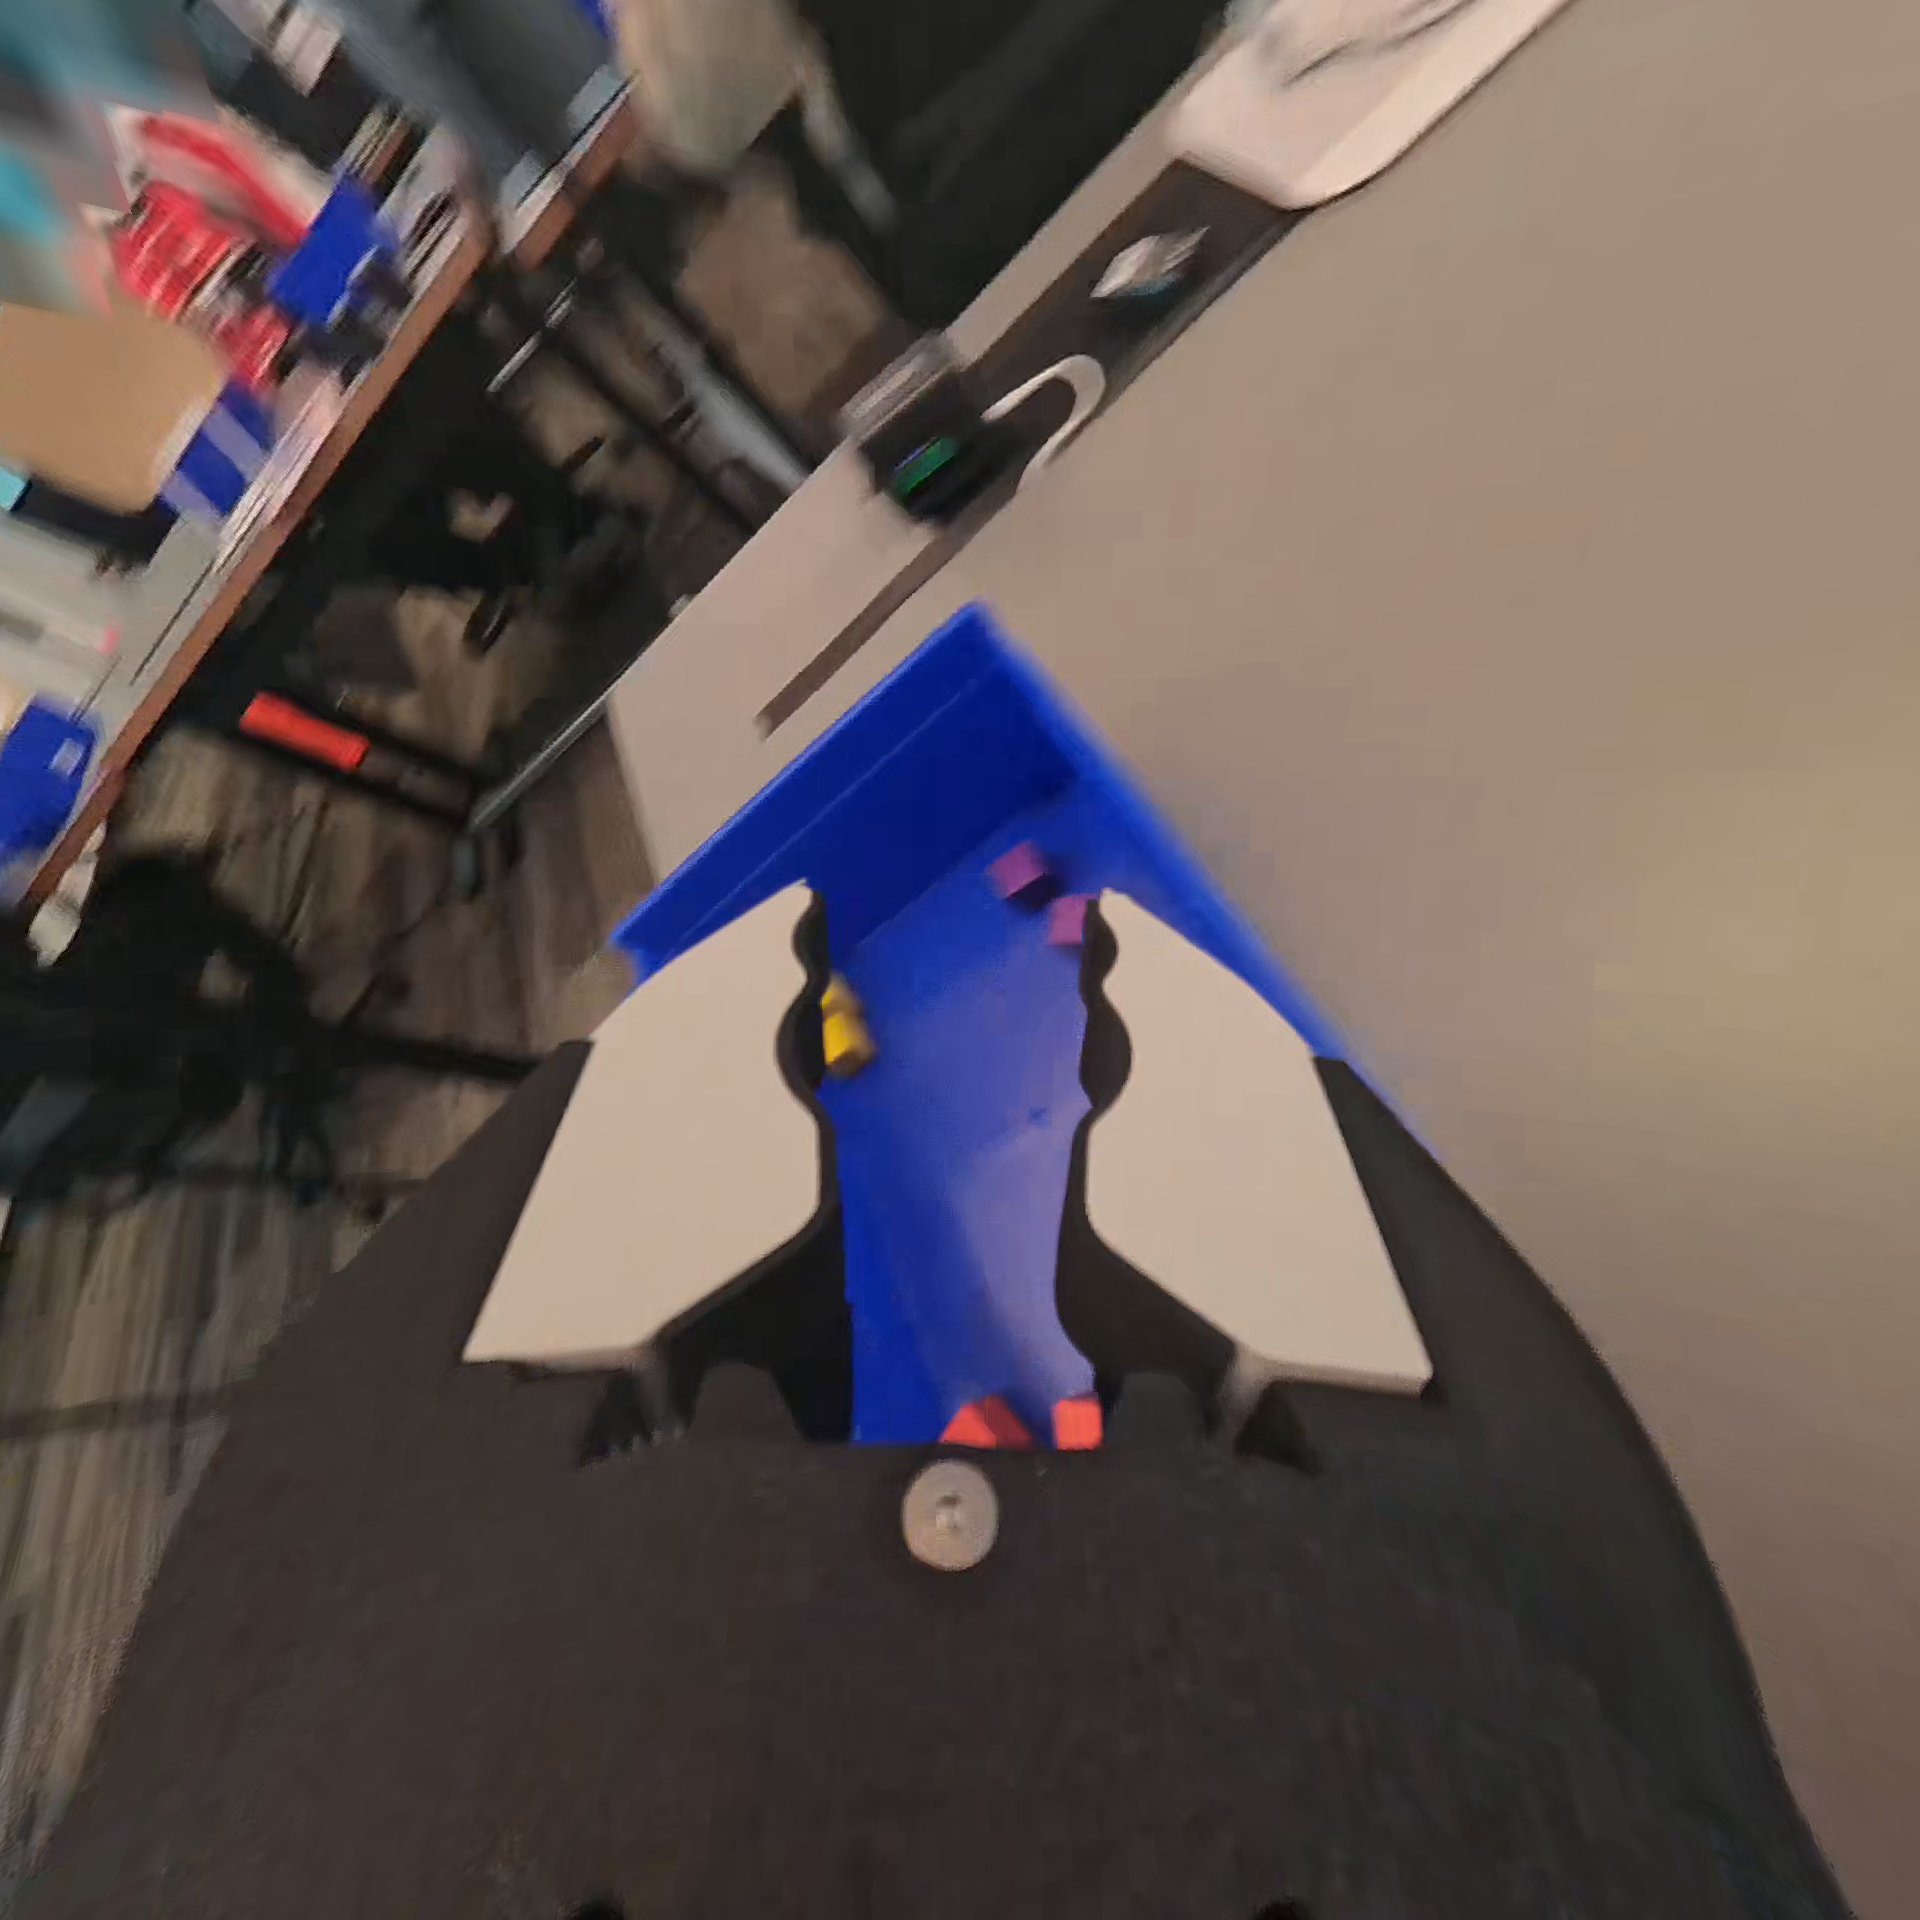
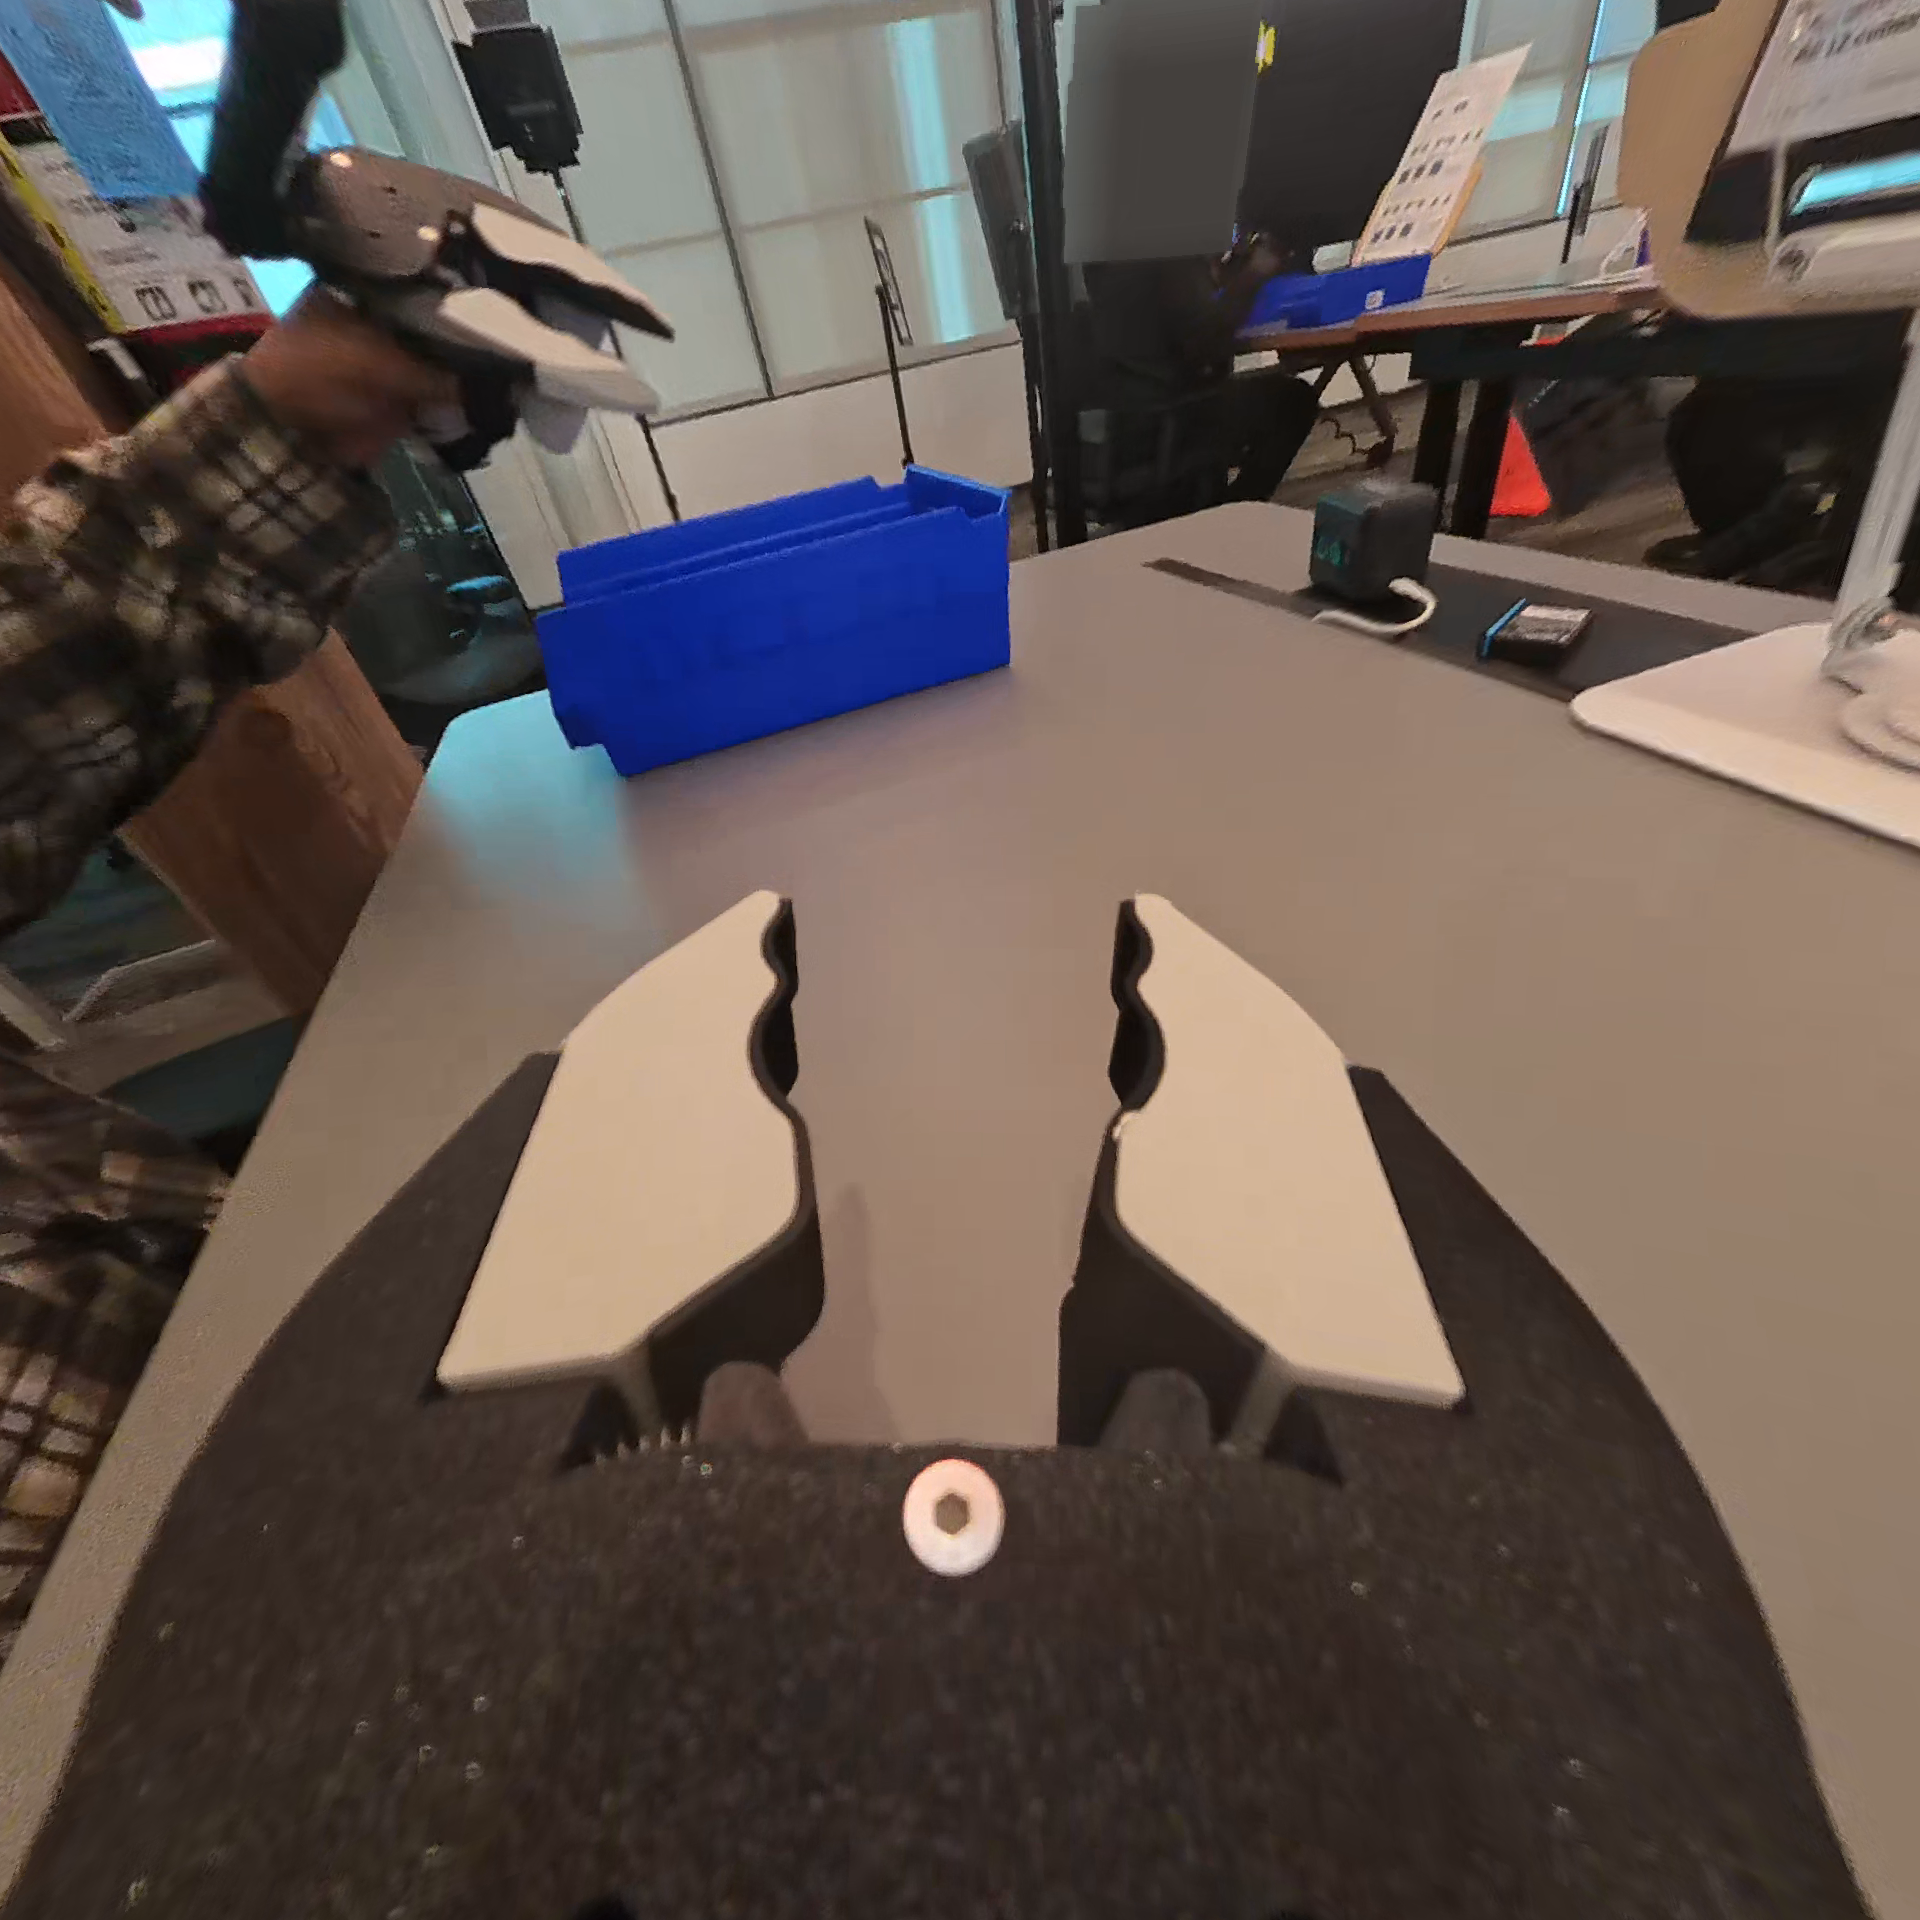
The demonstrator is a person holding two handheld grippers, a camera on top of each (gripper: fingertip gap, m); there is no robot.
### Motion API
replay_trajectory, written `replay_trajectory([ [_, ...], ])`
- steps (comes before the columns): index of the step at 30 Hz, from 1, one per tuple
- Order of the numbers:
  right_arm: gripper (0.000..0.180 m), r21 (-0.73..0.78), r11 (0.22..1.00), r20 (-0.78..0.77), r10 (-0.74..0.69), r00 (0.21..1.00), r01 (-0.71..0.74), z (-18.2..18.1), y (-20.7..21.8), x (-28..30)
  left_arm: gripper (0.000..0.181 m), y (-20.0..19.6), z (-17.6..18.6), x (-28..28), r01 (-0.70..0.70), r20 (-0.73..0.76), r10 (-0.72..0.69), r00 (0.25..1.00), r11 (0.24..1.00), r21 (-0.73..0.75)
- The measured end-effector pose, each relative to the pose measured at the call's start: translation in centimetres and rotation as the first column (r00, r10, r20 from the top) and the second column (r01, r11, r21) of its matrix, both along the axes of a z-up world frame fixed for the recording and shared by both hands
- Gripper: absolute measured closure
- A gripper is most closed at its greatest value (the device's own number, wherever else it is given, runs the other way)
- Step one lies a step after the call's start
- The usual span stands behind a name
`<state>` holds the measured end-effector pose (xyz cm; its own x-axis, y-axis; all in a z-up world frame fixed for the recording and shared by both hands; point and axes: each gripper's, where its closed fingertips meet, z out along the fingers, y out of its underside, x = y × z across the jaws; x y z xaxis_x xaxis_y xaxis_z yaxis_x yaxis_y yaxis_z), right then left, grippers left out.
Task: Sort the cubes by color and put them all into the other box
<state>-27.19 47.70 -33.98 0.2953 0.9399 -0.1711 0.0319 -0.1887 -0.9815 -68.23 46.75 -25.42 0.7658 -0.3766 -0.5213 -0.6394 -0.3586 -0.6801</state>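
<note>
While only the left wrist view shows cubes (image 1: 847, 1029) inside the blue box (image 1: 935, 769), the left gripper (image 2: 613, 353), spread and empty, hovers tilted at ten o'clock; the right gripper (image 2: 954, 925) gapes empty.

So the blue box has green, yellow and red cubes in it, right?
Not green. The left wrist view shows purple cubes in the blue box, with a yellow cube and red cubes.
</note>
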Motion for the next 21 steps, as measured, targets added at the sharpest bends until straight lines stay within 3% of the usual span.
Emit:
replay_trajectory([
  [4,0.122,-0.019,1.0,0.027,0.009,1.0,-0.008,-1.2,-0.2,-0.3,0.136,3.3,-2.6,-7.6,-0.303,-0.005,0.303,0.953,0.953,0.01],
  [7,0.123,-0.02,1.0,0.029,0.015,0.999,-0.014,-1.5,-0.4,-0.3,0.136,5.8,-5.4,-9.8,-0.382,-0.006,0.382,0.924,0.924,-0.007],
  [10,0.123,-0.014,0.999,0.018,0.029,0.999,-0.029,-1.3,-0.6,-0.3,0.136,8.2,-7.5,-10.0,-0.29,-0.133,0.281,0.951,0.955,-0.058],
  [13,0.123,-0.01,0.999,0.012,0.05,0.999,-0.05,-1.3,-0.8,-0.2,0.133,9.4,-9.6,-10.1,-0.103,-0.341,0.023,0.94,0.97,-0.219],
  [16,0.122,-0.011,0.997,0.014,0.075,0.997,-0.074,-1.3,-1.1,-0.4,0.133,9.1,-11.3,-11.2,-0.016,-0.45,-0.199,0.871,0.903,-0.43],
  [21,0.121,-0.016,0.994,0.017,0.112,0.994,-0.112,-1.4,-1.4,-0.5,0.135,10.3,-11.5,-12.9,-0.006,-0.49,-0.347,0.8,0.811,-0.585],
])
